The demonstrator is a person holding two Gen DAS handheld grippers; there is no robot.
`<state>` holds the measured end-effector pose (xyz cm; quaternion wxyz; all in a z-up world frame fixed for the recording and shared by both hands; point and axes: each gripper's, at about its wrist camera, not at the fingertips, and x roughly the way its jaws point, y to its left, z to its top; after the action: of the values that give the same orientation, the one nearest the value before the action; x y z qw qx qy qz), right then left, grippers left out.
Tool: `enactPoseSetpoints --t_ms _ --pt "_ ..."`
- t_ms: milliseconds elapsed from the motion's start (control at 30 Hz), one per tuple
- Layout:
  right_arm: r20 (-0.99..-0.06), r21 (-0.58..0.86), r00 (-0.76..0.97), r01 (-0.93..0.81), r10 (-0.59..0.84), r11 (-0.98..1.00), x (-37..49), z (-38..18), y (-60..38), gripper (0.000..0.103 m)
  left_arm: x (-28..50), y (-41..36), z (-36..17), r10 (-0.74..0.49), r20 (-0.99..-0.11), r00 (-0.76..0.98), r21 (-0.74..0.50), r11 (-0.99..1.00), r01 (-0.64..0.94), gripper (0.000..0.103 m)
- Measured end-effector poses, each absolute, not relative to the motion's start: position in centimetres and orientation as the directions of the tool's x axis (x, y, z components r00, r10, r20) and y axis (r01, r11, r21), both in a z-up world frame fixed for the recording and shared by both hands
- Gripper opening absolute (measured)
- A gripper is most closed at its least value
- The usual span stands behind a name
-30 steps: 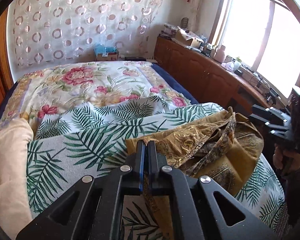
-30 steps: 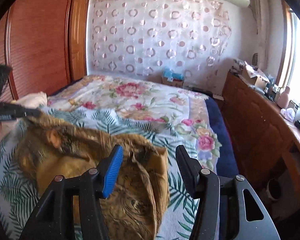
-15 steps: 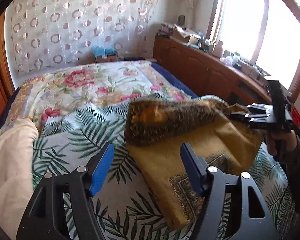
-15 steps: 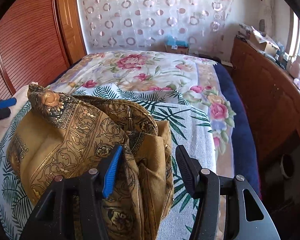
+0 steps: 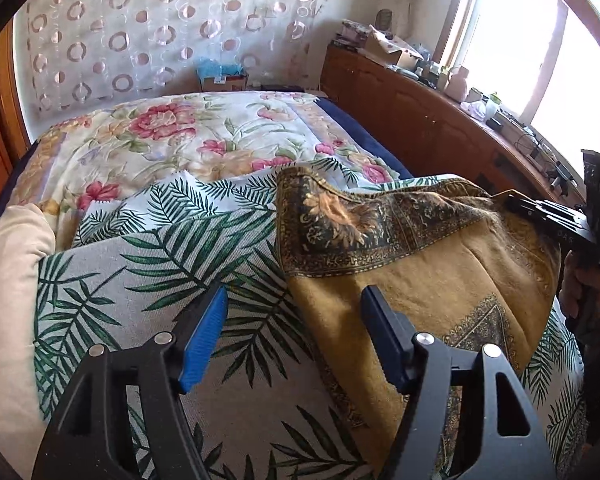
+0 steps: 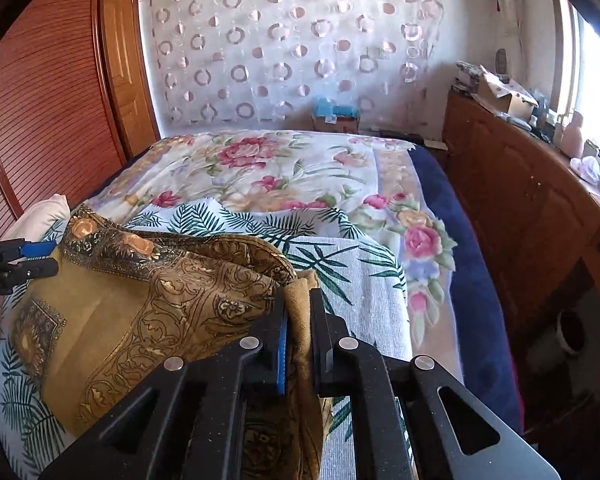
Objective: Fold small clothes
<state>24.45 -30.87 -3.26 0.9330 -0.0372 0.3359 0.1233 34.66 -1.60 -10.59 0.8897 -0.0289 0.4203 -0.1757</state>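
Observation:
A golden-brown garment (image 5: 420,280) with dark ornate borders lies on the palm-leaf cloth (image 5: 160,260), its patterned edge folded over itself. My left gripper (image 5: 294,300) hangs open just above the garment's left edge, its pads touching nothing. In the right wrist view my right gripper (image 6: 299,304) is shut on a bunched fold of the garment (image 6: 172,292) at its right side. The left wrist view shows the right gripper (image 5: 540,216) at the garment's far right corner. The left gripper (image 6: 32,256) shows at the left edge of the right wrist view.
A floral quilt (image 5: 180,132) covers the far half of the bed. A cream blanket (image 5: 8,280) lies at the left. A long wooden cabinet (image 5: 420,120) with clutter runs under the window on the right. A wooden wardrobe (image 6: 40,100) stands left.
My left gripper let go of the garment, opened and sank toward the bed. My right gripper closed on a fold of the garment. The patterned edge now lies folded across the garment.

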Motion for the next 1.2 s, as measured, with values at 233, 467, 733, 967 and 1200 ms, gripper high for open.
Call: enactPoseSetpoints --t_ms 233,467,733,967,1200 --pt "-0.643 -0.055 0.749 -0.252 0.159 0.966 24.8 -2.9 -29.7 0.048 34.9 -1.9 -11.2 -0.334 -0.748 0.573 -0.200 0.937 0.285 0.070" --pt "-0.692 -0.037 0.700 -0.279 0.177 0.960 25.9 -4.4 -29.6 0.064 35.3 -2.4 -11.7 -0.311 -0.761 0.569 -0.172 0.943 0.286 0.070" --pt "-0.731 0.021 0.653 -0.270 0.199 0.963 27.9 -5.2 -29.9 0.064 35.4 -2.6 -11.6 -0.298 -0.765 0.571 -0.154 0.945 0.287 0.071" --pt "-0.742 0.091 0.620 -0.285 0.256 0.954 29.3 -5.7 -30.5 0.064 36.0 -2.8 -11.7 -0.319 -0.775 0.545 -0.172 0.937 0.305 0.071" --pt "-0.741 0.110 0.598 -0.342 0.306 0.933 29.7 -6.1 -30.4 0.038 36.8 -3.3 -11.5 -0.401 -0.776 0.487 -0.252 0.905 0.343 0.031"
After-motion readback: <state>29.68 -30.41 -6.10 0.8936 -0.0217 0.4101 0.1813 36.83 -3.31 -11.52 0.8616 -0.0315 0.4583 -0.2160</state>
